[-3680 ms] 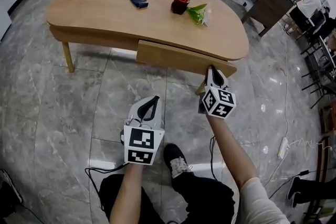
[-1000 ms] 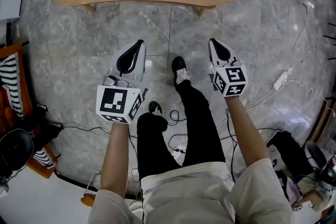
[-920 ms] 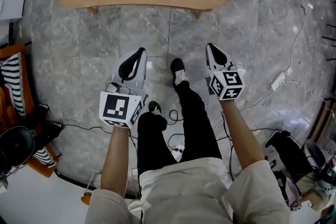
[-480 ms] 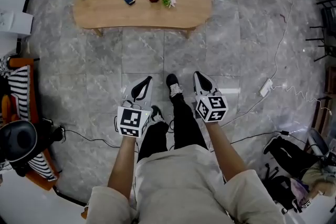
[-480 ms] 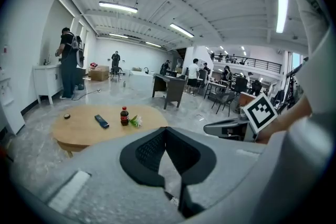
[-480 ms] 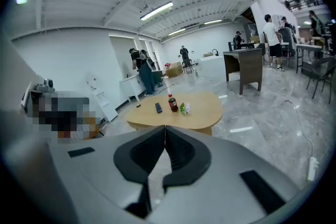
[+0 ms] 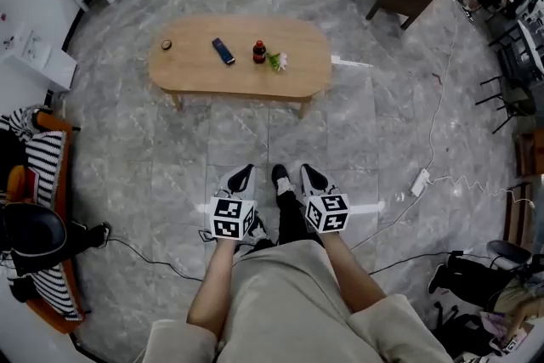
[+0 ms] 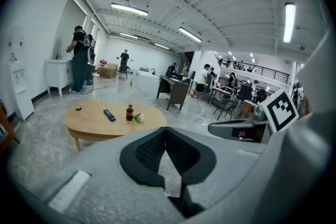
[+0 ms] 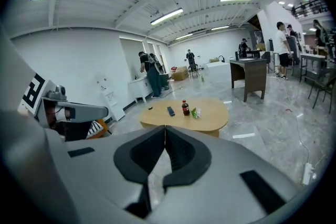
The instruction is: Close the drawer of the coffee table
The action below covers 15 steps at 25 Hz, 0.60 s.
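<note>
Coffee table (image 7: 240, 64) standing well ahead on the grey floor (image 7: 382, 123), drawer (image 7: 270, 97) sitting flush, left gripper (image 7: 248, 168) and right gripper (image 7: 303, 168) hovering either side of a shoe (image 7: 280, 177) — both jaws pressing together, gripping nothing.

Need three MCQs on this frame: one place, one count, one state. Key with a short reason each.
1. On the coffee table, the cola bottle stands:
A) at the left end
B) between the remote and the flower sprig
C) at the right end

2. Things on the tabletop:
A) two
B) six
C) four

3. The right gripper is:
A) shut, empty
B) open wide
C) shut on the bottle

Key:
1 B: the remote is left of it, the sprig right.
2 C: round dark object, remote, bottle, sprig.
3 A: jaws meet, with nothing between.
</note>
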Each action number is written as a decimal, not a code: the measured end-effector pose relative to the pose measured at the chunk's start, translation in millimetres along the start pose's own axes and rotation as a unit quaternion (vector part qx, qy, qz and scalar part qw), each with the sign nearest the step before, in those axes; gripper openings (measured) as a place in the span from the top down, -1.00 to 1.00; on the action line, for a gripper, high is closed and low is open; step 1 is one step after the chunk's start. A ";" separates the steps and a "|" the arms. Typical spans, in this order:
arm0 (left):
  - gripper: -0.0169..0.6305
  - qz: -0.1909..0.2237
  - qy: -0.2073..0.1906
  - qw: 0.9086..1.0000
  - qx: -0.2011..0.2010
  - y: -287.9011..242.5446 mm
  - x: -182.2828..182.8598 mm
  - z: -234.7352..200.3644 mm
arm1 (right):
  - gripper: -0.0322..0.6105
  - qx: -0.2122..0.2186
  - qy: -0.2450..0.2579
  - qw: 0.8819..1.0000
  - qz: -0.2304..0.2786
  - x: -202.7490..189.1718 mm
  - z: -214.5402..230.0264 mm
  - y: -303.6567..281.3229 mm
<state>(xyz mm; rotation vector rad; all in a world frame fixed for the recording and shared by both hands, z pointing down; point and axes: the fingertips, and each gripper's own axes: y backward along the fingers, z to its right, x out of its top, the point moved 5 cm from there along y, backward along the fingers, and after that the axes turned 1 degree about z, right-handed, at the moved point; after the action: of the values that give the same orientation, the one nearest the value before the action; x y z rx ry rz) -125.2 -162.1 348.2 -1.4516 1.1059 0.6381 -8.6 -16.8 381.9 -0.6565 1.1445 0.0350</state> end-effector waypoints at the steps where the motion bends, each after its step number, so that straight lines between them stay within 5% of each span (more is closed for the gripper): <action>1: 0.92 0.002 0.003 1.000 -0.002 2.1 -1.6 4.4 | 0.85 0.000 0.003 1.000 -0.001 -0.7 -4.2 4.5; 9: 0.92 -0.014 -0.004 1.000 -0.025 33.2 -13.4 17.1 | 0.85 0.003 -0.014 1.000 -0.008 -25.4 -46.3 28.4; 15: 0.92 -0.010 -0.015 0.999 -0.029 36.6 -15.3 23.6 | 0.85 -0.011 -0.019 1.000 0.011 -21.5 -37.8 31.0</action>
<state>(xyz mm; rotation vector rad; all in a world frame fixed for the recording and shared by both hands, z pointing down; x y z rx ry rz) -159.3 -132.1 340.3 -1.4973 1.0552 0.6806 -60.2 -4.0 376.4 -0.6595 1.1166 0.0780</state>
